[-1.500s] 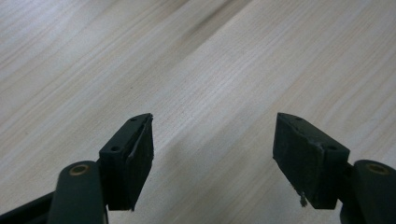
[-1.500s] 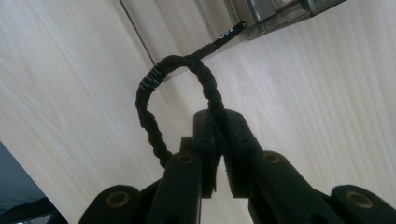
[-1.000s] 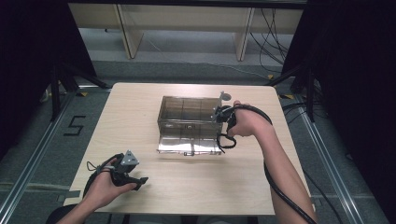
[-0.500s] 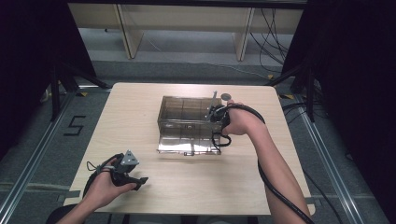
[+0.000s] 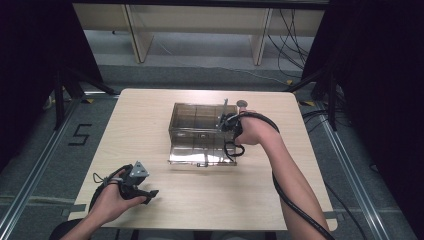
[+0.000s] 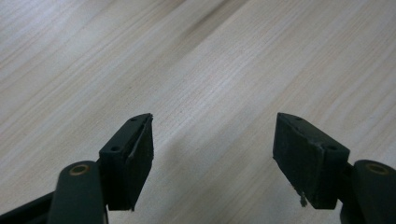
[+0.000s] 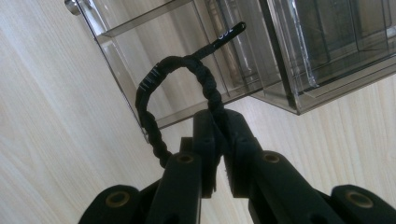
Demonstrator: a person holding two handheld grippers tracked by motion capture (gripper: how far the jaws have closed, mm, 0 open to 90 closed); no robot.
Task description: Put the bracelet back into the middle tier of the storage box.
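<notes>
Even overhead light, dark surrounds

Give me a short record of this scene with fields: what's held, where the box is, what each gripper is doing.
held: black looped cord, pinched in the right gripper
box: clear box mid-table, its lid folded open toward the person
cord place: hanging over the box's right side
left gripper: open, holding nothing, low over the table at its near left corner
small item: round object behind the right hand
</notes>
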